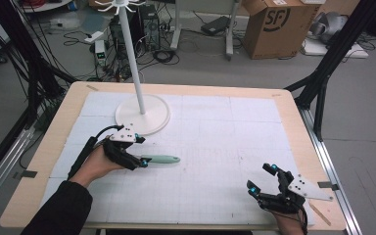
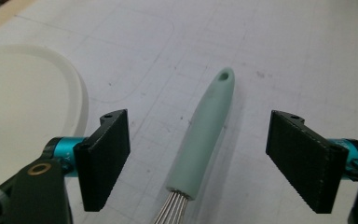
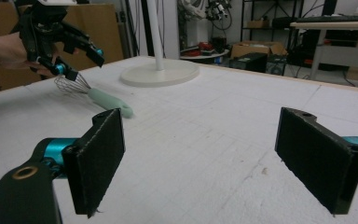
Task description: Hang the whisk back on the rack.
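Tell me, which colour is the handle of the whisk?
Pale mint green handle, seen best in the left gripper view.

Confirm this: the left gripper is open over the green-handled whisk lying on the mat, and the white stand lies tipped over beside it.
Not quite. The white stand is upright on its round base, as the high view shows. The left gripper is indeed open over the whisk lying on the mat.

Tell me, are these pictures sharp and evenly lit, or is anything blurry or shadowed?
High view: soft, even light, slightly grainy, no glare on the table. Left gripper view: the whisk looks sharp and throws a faint shadow to its right; the near jaws look a little soft. Right gripper view: the jaws loom large, and the background room is dimmer.
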`<action>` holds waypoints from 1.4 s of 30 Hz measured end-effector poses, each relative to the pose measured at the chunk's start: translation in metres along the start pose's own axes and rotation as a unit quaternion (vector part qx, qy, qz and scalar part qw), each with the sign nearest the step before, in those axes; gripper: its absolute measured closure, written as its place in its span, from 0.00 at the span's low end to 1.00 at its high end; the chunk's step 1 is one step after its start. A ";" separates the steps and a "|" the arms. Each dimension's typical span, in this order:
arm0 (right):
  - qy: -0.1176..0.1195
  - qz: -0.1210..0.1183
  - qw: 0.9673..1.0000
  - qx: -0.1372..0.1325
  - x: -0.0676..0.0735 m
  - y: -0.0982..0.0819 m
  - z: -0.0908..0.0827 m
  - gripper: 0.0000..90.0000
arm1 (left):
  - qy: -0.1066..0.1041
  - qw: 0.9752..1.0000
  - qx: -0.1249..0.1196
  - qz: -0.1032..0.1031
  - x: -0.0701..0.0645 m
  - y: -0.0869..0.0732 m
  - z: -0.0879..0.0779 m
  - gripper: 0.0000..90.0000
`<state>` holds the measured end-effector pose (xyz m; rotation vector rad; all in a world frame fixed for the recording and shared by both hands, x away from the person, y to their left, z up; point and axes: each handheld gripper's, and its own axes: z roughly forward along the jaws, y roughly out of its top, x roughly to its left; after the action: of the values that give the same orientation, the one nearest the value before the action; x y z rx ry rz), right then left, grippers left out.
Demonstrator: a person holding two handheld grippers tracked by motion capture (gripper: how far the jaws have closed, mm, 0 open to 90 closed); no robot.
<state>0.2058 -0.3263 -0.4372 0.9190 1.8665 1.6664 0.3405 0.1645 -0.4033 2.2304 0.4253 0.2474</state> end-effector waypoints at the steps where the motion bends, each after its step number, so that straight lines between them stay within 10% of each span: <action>1: -0.001 -0.001 1.000 -0.002 0.000 0.000 0.000 0.17 | -0.010 1.000 0.011 0.003 0.002 0.002 0.003 0.31; 16: -0.008 0.001 1.000 -0.009 -0.001 0.001 -0.002 0.17 | -0.064 0.987 0.140 0.047 0.019 0.013 0.031 0.40; 27: -0.009 0.002 1.000 -0.010 0.000 0.001 -0.003 0.17 | -0.090 0.971 0.210 0.070 0.019 0.012 0.054 0.51; 37: -0.011 -0.002 1.000 -0.011 0.000 0.002 -0.004 0.17 | -0.095 0.949 0.283 0.102 0.014 0.028 0.065 0.56; 42: -0.011 -0.003 1.000 -0.011 0.001 0.002 -0.004 0.17 | -0.099 0.947 0.290 0.099 0.017 0.030 0.066 0.68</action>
<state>0.2031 -0.3283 -0.4345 0.9183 1.8315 1.6627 0.3840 0.1061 -0.4215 2.8487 0.1731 -0.0088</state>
